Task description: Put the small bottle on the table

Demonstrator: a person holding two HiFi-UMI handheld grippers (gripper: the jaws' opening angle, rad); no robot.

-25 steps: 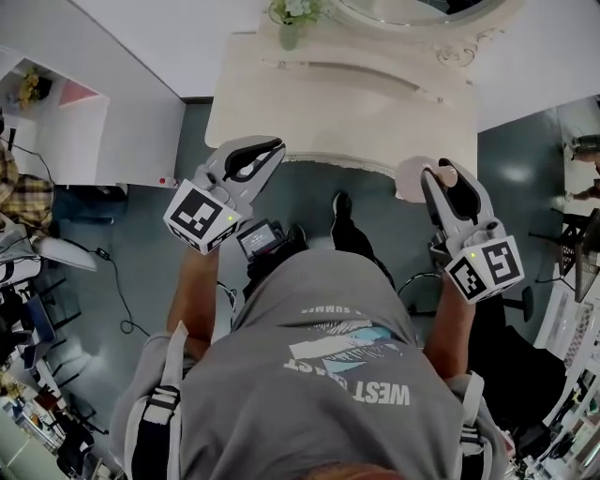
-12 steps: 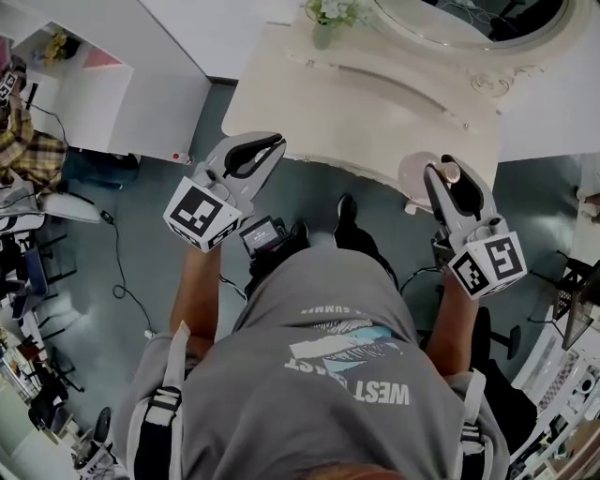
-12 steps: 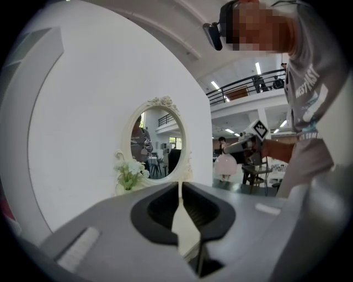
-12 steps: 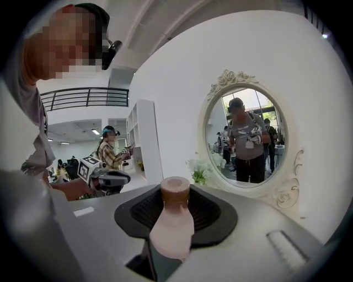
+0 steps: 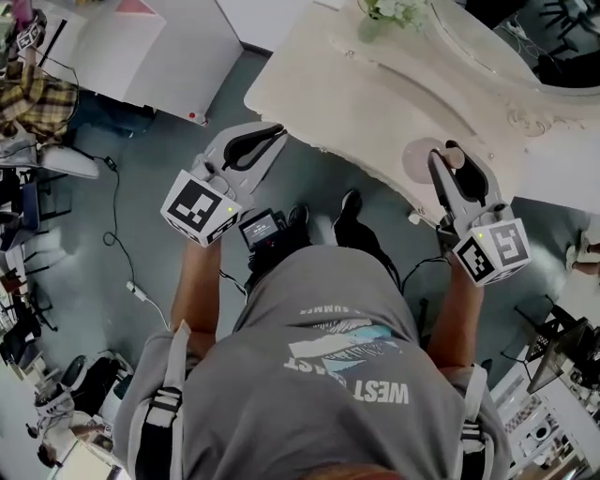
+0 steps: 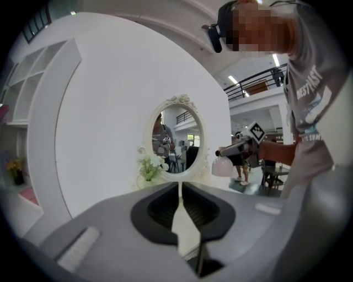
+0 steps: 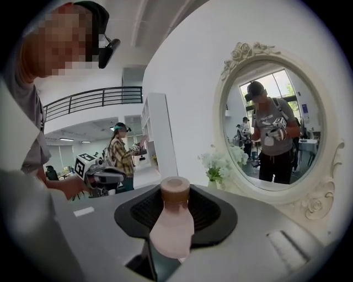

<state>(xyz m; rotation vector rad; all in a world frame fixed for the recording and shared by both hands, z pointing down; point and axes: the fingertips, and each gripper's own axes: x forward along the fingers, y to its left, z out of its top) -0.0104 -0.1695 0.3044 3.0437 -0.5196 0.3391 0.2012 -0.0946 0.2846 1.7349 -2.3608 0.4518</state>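
The small pink bottle [image 5: 424, 159] with a brown cap [image 5: 452, 160] lies sideways in my right gripper [image 5: 448, 155], which is shut on it, over the front edge of the cream dressing table [image 5: 356, 94]. In the right gripper view the bottle [image 7: 171, 228] fills the gap between the jaws, cap [image 7: 175, 190] pointing forward. My left gripper [image 5: 275, 141] hangs above the floor just left of the table edge, shut with nothing in it. The left gripper view shows its jaws [image 6: 181, 190] closed to a thin slit, with the bottle [image 6: 223, 166] far off at the right.
An oval mirror [image 5: 511, 42] and a small vase of white flowers [image 5: 380, 17] stand at the table's back. A white cabinet [image 5: 178, 37] stands left of the table. Cables [image 5: 117, 248] lie on the grey floor. A person in a plaid shirt [image 5: 33, 89] sits far left.
The head view has swung round: the table now lies diagonally and reaches further under the right gripper. Both grippers keep roughly their places, and the bottle stays gripped.
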